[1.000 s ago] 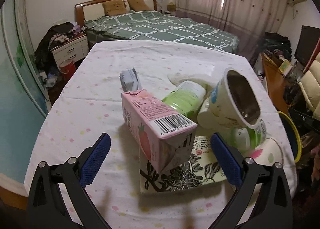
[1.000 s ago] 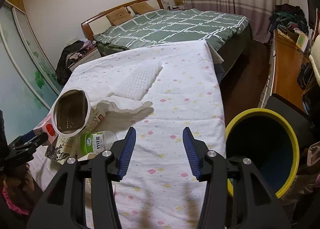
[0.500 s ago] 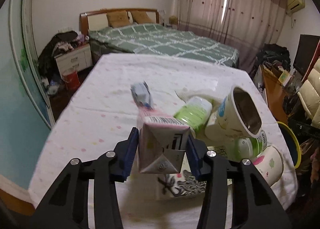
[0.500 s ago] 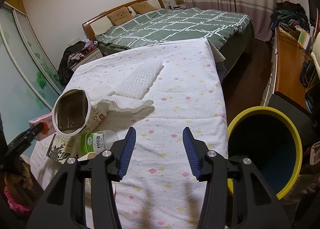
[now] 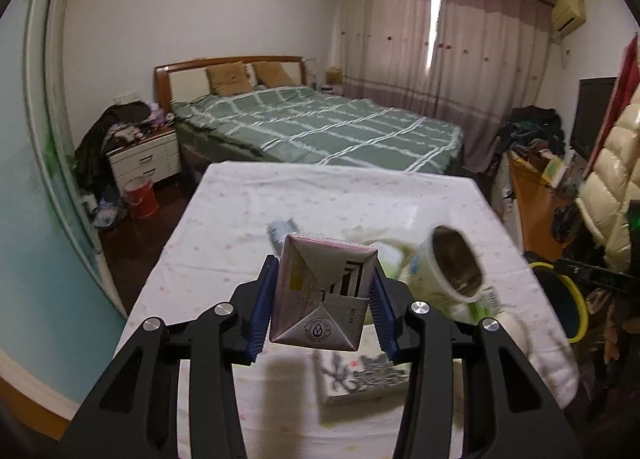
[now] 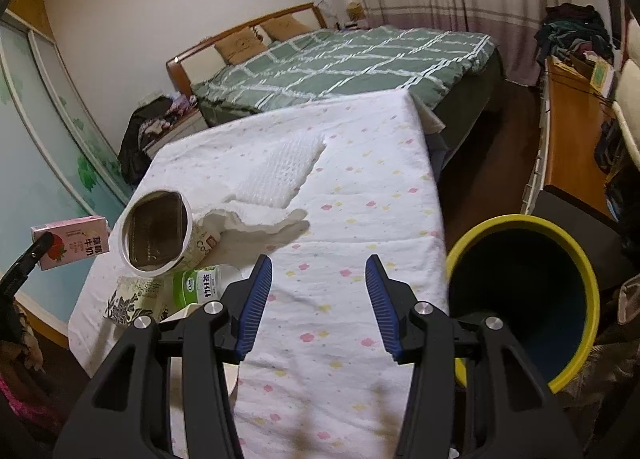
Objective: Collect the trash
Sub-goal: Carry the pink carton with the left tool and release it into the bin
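One item of trash is now off the tabletop (image 6: 360,187): the pink milk carton (image 5: 320,299) is clamped between the blue pads of the left gripper (image 5: 320,309), base end toward the camera, and hangs clear above the cloth near the table's near-left corner. A second ago it lay among the pile with the left gripper spread wide around it; the jaws have since come together on its sides and the carton has been raised, as the right wrist view confirms, showing it in the air beyond the left edge of the table. The right gripper (image 6: 318,301) is unchanged: jaws apart, nothing between them, hovering over the near end of the tabletop close to its right edge. The yellow-rimmed bin (image 6: 520,299) stands on the floor just off that right edge, mouth open and unobstructed. Remaining on the table near the left edge: a tipped paper cup (image 6: 160,235), a green-labelled bottle (image 6: 200,285), a patterned flat box (image 6: 128,301), and a crumpled white tissue (image 6: 260,215) farther in. In my judgement the pickup step is complete and the carry to the bin comes next; it must cross the table's full width. The grip looks square on the carton's sides, though thin card may crush. Most of the collecting remains undone.
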### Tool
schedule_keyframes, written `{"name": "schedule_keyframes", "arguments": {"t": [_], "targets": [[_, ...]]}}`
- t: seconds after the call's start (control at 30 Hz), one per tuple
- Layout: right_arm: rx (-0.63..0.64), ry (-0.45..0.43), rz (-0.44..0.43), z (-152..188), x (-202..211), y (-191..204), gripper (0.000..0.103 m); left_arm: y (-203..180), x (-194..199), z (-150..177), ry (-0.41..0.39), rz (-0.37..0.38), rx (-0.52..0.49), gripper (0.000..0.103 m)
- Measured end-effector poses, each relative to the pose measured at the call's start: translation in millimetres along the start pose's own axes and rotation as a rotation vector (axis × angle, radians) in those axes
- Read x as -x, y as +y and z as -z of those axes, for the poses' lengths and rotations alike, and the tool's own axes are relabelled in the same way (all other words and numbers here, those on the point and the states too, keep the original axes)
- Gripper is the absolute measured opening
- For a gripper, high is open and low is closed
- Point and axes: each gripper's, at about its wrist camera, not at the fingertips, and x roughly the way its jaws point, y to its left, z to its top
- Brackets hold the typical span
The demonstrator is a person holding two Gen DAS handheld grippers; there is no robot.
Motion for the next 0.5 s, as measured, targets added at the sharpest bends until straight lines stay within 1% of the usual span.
{"name": "schedule_keyframes", "arguments": {"t": [0.07,0.17,0.27,0.3,0.37,0.5], "targets": [[-0.016,-0.023,0.017,2.1,11.9,-7.5,0.047,-8.7,6.8,-6.0,-0.012,0.031,-0.015,0.044],[-0.036,-0.045,0.054,7.3,25.7,-20.2,0.047,-26.5,15.1,-17.6,-0.028,0.096,-0.047,0.044],[-0.071,-0.066,0.13,16.5,41.4,-41.2,0.047,-53.1,16.7,-29.9,-0.024,0.198,-0.078,0.044],[-0.082,-0.07,0.152,19.8,45.7,-48.3,0.047,-61.3,16.0,-33.0,-0.022,0.221,-0.087,0.044],[-0.108,-0.078,0.2,27.8,55.5,-63.3,0.047,-84.6,11.2,-39.3,-0.014,0.277,-0.114,0.044],[-0.159,-0.094,0.26,44.3,76.8,-91.3,0.047,-137.4,-1.9,-45.8,0.025,0.403,-0.156,0.044]]}}
